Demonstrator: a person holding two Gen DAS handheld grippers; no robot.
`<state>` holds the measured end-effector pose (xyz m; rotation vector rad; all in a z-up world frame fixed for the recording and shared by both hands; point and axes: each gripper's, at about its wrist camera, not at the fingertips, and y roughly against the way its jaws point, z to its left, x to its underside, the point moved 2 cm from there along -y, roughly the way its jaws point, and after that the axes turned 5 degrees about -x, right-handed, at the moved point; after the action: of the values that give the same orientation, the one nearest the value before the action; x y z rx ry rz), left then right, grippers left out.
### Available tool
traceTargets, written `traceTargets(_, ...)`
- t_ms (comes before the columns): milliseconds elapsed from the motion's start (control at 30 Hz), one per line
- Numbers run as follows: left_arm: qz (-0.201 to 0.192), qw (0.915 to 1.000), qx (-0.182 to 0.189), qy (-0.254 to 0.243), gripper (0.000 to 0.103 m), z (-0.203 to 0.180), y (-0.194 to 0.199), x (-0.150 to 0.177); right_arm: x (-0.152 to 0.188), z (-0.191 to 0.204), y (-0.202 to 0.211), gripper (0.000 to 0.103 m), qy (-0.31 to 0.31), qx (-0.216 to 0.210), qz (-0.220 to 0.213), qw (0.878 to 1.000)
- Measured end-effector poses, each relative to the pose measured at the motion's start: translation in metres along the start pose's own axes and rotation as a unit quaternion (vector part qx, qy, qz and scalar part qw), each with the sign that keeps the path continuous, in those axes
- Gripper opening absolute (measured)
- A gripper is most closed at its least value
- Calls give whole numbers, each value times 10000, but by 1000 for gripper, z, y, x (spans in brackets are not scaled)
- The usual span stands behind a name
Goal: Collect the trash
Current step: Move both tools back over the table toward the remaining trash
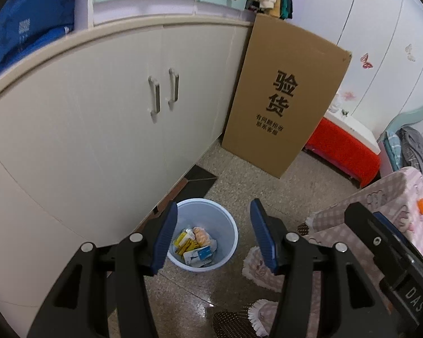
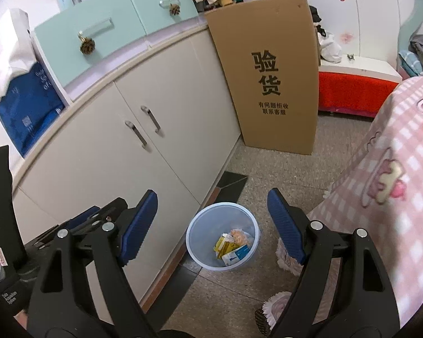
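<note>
Nearest the lens, left gripper with two black arms and blue ribbed pads: jaws partly apart, nothing between them, touching nothing, hanging over the floor. Right gripper likewise black and blue, spread wider, also empty and in contact with nothing. Below and between the pads in both views, one round pale-blue plastic waste bin standing upright on the speckled stone floor, just beside the cabinet base. Inside the bin, collected trash: yellow sachets, a white-and-blue packet, an orange-pink crumpled piece; exact count of pieces hard to tell. From the left: one blue printed bag on the counter, two mint-green drawer fronts each with a pinecone hanging from the handle, one cream two-door cabinet with two metal bar handles. Further right, one tall brown cardboard sheet with black printed characters, leaning upright against the cabinet end. Beyond it, one red-covered low bench. At far right, one pink checked cloth draped over furniture, close beside the bin. Nothing lying over the bin's open mouth.
</note>
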<state>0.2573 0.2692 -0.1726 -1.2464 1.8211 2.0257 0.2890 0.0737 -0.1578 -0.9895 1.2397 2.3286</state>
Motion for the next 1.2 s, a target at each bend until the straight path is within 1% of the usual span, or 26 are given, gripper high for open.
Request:
traceTargets(100, -127, 9999, 94, -14, 53, -4, 23, 1, -3, -1, 23, 79, -35, -39, -137, 9999)
traceTargets(267, -379, 9989, 273, -72, 58, -20, 66, 3, -9, -6, 68, 79, -70, -82, -428, 9990)
traceTargets(367, -547, 9973, 437, -227, 61, -40, 98, 8, -11, -14, 97, 80, -99, -45, -596, 9982)
traceTargets(433, -641, 9960, 529, -314, 65, -51, 111, 12, -11, -24, 116, 80, -145, 9, -699, 9975)
traceTargets(533, -695, 9937, 731, -494, 67, -76, 132, 22, -9, -42, 146, 81, -185, 156, -860, 9960)
traceTargets(633, -643, 9911, 941, -687, 68, -102, 144, 32, -6, -66, 174, 82, -228, 361, -987, 9942)
traceTargets(733, -515, 9859, 1273, -957, 69, -136, 151, 48, -1, -94, 199, 82, -331, 589, -1056, 9921)
traceTargets(800, -388, 9806, 1539, -1148, 70, -162, 154, 61, 2, -115, 217, 82, -427, 758, -1100, 9901)
traceTargets(933, -177, 9718, 1861, -1440, 70, -212, 156, 85, 9, -160, 251, 84, -647, 1107, -1210, 9843)
traceTargets(1000, -75, 9654, 2042, -1623, 70, -240, 156, 98, 13, -182, 264, 85, -754, 1271, -1235, 9813)
traceTargets(1067, 11, 9606, 2141, -1771, 70, -257, 152, 106, 16, -197, 273, 86, -845, 1368, -1254, 9790)
traceTargets(1200, 171, 9542, 2247, -1967, 70, -295, 142, 115, 19, -228, 288, 86, -1013, 1499, -1243, 9756)
